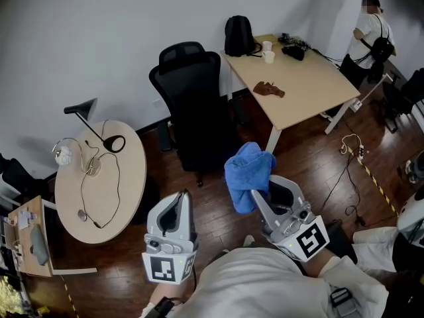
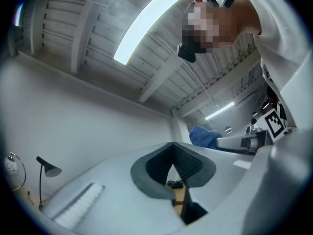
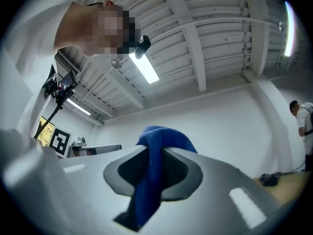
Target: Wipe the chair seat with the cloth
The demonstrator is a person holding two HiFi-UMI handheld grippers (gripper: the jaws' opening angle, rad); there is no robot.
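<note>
A black office chair point(image 1: 192, 88) stands on the dark wood floor, straight ahead between two tables, its seat point(image 1: 199, 141) facing me. Both grippers point upward, close to my chest. My right gripper point(image 1: 264, 192) is shut on a blue cloth point(image 1: 246, 174), which bunches above the jaws and hangs down between them point(image 3: 149, 180). The cloth point(image 2: 203, 135) also shows in the left gripper view. My left gripper point(image 1: 175, 204) is open, with nothing between its dark pads point(image 2: 156, 168). Neither gripper touches the chair.
A round table point(image 1: 129, 177) at the left carries a black desk lamp point(image 1: 86, 114) and cables. A rectangular desk point(image 1: 311, 85) at the right holds a black backpack point(image 1: 238, 35), cups and a brown item. A person point(image 1: 371, 38) stands at the far right. Cables point(image 1: 354, 151) lie on the floor.
</note>
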